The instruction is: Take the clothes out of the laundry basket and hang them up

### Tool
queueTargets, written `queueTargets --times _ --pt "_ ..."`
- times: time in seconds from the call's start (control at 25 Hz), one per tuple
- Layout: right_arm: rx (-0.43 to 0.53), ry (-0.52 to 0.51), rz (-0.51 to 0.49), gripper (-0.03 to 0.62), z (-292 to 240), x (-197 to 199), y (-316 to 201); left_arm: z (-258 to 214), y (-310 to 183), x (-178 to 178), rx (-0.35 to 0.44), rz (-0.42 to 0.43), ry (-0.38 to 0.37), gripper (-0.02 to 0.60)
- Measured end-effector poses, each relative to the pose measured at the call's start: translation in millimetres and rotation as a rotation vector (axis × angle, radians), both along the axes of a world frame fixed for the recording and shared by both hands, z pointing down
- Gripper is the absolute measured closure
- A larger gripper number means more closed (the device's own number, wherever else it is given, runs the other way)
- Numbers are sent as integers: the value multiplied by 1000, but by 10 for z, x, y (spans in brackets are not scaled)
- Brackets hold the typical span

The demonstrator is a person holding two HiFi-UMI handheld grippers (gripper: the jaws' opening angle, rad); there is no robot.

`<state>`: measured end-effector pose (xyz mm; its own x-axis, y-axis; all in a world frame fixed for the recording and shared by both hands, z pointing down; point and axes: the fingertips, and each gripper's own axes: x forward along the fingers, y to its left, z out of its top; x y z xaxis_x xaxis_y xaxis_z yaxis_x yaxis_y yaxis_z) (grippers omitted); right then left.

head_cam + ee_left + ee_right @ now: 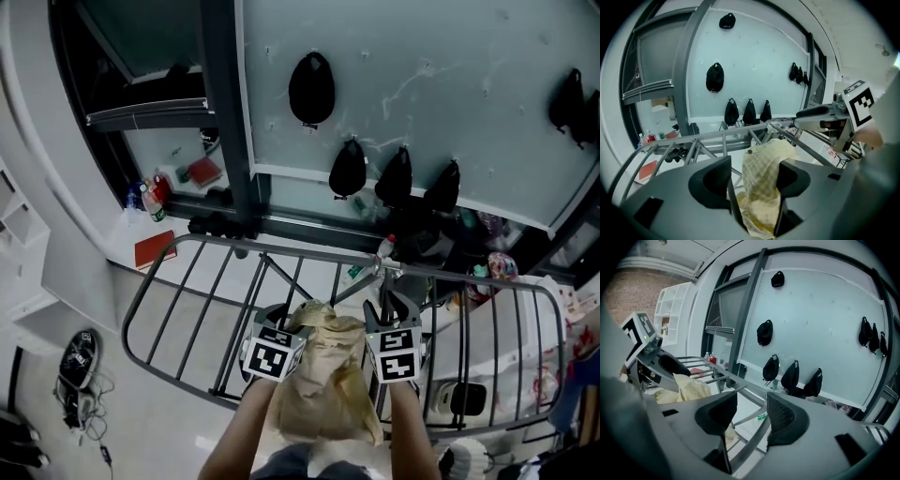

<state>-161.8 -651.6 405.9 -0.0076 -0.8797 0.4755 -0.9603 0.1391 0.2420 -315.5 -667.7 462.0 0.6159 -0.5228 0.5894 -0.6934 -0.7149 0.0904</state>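
Note:
A pale yellow checked garment (328,375) hangs over a bar of the grey metal drying rack (187,291), right in front of me. My left gripper (277,319) is at its left side and my right gripper (392,309) at its right. In the left gripper view the garment (764,178) runs down between the jaws of the left gripper (757,176), which stand wide apart and do not pinch it. The right gripper (752,413) is open, with a rack bar (750,446) passing under its jaws and the garment (691,387) off to its left.
Black caps (311,89) hang on the pale wall behind the rack. Bottles (150,199) and a red book (155,248) lie by the dark window frame at the left. A white shelf unit (19,216) stands far left. Cluttered items and a white appliance (469,366) sit at the right.

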Motion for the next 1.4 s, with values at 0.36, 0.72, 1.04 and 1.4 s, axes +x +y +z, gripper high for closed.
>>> queueTargets --times 0.36,0.72,1.04,1.4 --pt "61 -26 0 410 -227 -19 319 63 583 -151 -87 65 9 293" --pt "191 -69 66 410 -636 29 851 -841 729 34 152 70 195 291" --pt "332 -42 329 411 -1148 1194 1983 -1484 1439 1602 261 367 313 293" --pt "406 20 779 411 -1308 2830 4479 -1673 3493 3791 211 810 416 293"
